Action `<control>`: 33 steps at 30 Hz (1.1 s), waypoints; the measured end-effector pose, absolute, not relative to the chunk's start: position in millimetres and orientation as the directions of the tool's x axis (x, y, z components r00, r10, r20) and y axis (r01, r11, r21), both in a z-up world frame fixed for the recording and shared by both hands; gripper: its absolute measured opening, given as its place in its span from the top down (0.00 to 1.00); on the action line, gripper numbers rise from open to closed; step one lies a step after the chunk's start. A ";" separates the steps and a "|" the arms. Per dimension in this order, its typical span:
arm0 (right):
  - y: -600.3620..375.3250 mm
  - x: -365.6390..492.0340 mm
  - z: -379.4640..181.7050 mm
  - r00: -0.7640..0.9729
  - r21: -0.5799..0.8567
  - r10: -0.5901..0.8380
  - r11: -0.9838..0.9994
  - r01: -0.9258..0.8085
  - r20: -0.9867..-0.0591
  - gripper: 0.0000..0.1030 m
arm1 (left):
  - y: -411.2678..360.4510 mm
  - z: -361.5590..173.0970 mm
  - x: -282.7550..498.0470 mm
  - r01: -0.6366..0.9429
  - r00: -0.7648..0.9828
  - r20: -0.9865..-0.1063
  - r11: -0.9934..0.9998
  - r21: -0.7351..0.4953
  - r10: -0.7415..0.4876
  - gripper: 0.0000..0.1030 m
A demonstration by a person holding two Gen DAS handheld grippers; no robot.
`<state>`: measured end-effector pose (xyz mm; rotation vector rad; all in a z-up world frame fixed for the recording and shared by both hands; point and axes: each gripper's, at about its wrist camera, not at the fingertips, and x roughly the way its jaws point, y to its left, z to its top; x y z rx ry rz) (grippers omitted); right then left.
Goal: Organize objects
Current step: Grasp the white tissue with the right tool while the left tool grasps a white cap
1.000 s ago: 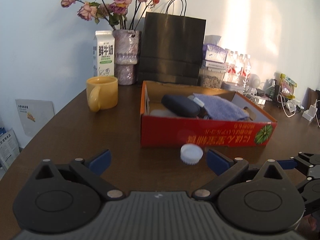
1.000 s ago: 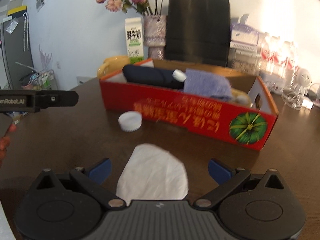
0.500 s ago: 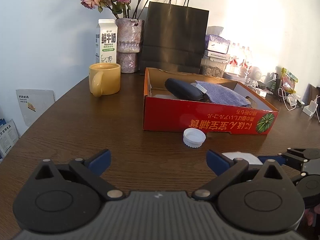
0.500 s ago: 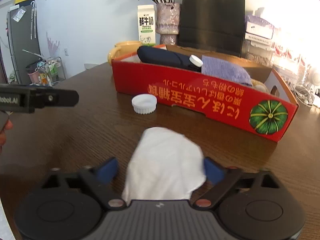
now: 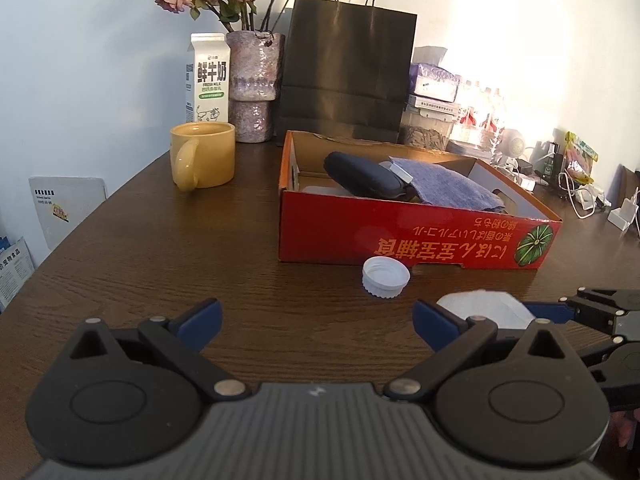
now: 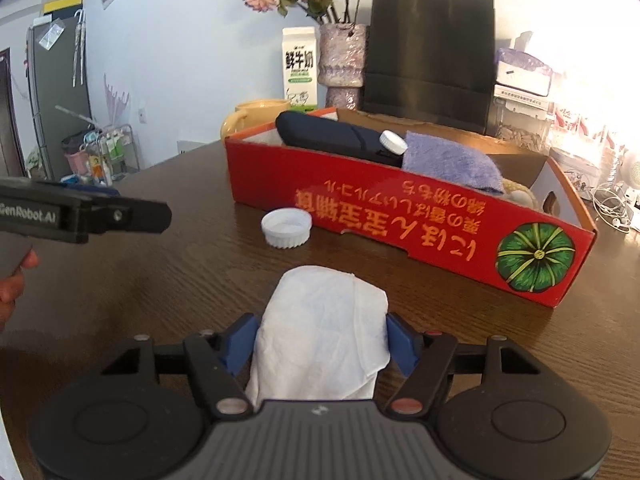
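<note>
Dark wood bench (image 5: 168, 240) carries everything. Red cardboard box (image 6: 400, 204) sits mid-bench, holding a dark navy pouch (image 6: 328, 136), a purple cloth (image 6: 452, 162) and a white-capped bottle (image 6: 394, 142). Black paper bag (image 5: 348, 64), milk carton (image 5: 208, 76) and yellow mug (image 5: 204, 154) stand behind and left of it. White tissue (image 6: 324, 328) lies on the bench between the right gripper (image 6: 322, 344) pads; jaws closing, pads touching its sides. Left gripper (image 5: 316, 316) spread wide, nothing between. White bottle cap (image 5: 386, 278) rests open side up just in front of the box.
</note>
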<state>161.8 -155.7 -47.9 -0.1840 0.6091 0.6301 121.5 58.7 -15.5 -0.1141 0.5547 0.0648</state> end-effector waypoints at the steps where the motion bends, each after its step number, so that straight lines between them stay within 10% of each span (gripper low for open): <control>1: -158.2 162.6 -47.3 0.648 0.021 0.496 0.803 -0.596 -0.578 0.34 | 57.1 -16.1 124.1 -0.090 0.847 -0.531 0.992 -0.089 0.029 0.00; 26: -209.7 174.7 -36.6 0.798 0.063 0.423 0.895 -0.441 -0.429 0.33 | 5.4 -46.6 219.4 -0.086 0.808 -0.587 0.995 -0.050 0.041 0.01; 30: -209.3 174.8 -36.5 0.798 0.063 0.423 0.896 -0.440 -0.429 0.33 | 3.3 -47.4 220.8 -0.054 0.807 -0.591 0.996 -0.066 0.004 0.58; 33: -208.6 174.7 -36.6 0.798 0.062 0.422 0.896 -0.440 -0.430 0.33 | 3.7 -45.9 215.2 -0.036 0.822 -0.569 0.996 -0.084 -0.018 0.60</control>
